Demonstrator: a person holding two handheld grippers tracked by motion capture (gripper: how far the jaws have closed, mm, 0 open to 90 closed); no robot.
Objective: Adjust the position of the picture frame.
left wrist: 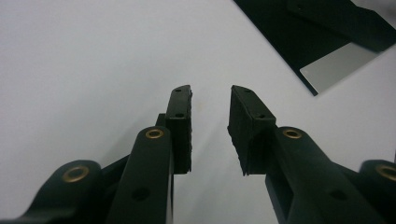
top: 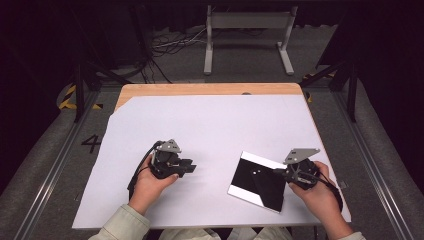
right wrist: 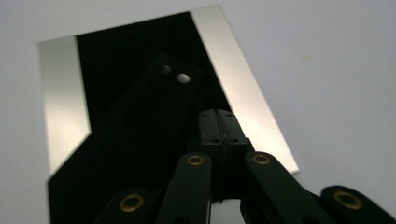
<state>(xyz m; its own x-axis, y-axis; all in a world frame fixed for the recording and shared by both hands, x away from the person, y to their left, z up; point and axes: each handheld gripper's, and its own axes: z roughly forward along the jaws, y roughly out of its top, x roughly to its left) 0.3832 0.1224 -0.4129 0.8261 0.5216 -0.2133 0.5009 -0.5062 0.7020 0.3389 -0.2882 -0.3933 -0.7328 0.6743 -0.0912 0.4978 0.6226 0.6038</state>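
A shiny, mirror-like rectangular plate [top: 257, 181] lies flat on the white sheet at the right front; its dark face reflects the surroundings. My right gripper [top: 281, 171] hovers at the plate's right edge, pointing left across it. In the right gripper view the plate [right wrist: 233, 79] spreads ahead and the jaws of the right gripper [right wrist: 219, 114] are pressed together with nothing between them. My left gripper [top: 190, 167] rests at the left centre of the sheet, pointing right. In the left gripper view its jaws [left wrist: 210, 93] stand apart over bare white sheet, and a corner of the plate [left wrist: 336, 65] shows at the upper right.
The white sheet [top: 210, 120] covers most of a wooden table [top: 200, 89]. Beyond the table's far edge stand a grey metal frame [top: 247, 22] and loose cables [top: 170, 42] on the floor. Rails run along both sides of the table.
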